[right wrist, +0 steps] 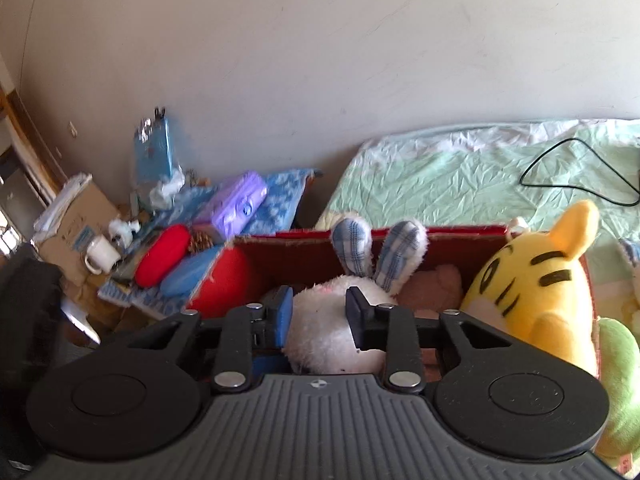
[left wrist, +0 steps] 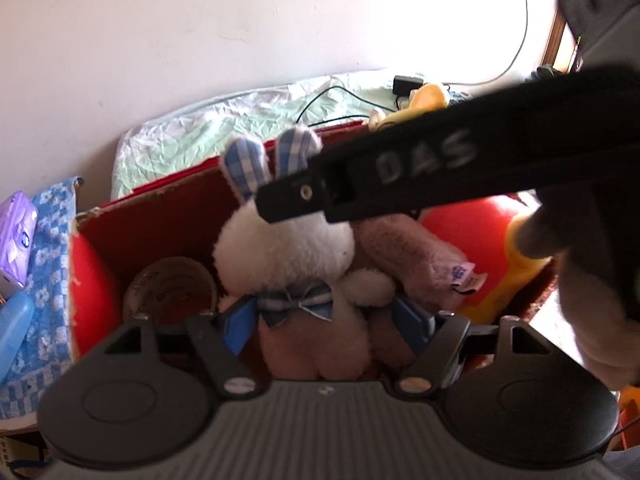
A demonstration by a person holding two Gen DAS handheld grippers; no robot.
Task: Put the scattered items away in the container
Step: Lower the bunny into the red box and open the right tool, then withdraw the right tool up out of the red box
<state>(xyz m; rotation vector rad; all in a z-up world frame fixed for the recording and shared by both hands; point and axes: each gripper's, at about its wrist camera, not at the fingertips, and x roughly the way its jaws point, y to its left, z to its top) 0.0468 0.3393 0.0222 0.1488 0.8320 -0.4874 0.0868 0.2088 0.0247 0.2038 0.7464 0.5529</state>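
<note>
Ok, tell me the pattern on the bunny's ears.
Blue-and-white checked fabric with white fluffy edging on the bunny's ears, clearest in the right wrist view.

Plain off-white wall [right wrist: 320, 60] fills the background, lightly scuffed; strong daylight blows out the wall's upper right in the left wrist view, next to a brown wooden frame [left wrist: 558, 40]. Bed [right wrist: 440, 176] with a wrinkled pale green sheet lies directly against the wall, a black cable [right wrist: 576, 172] looping on the sheet. Left of the bed, also against the wall: blue-and-white floral cloth [right wrist: 280, 200], and further left a cardboard box [right wrist: 80, 216].
</note>
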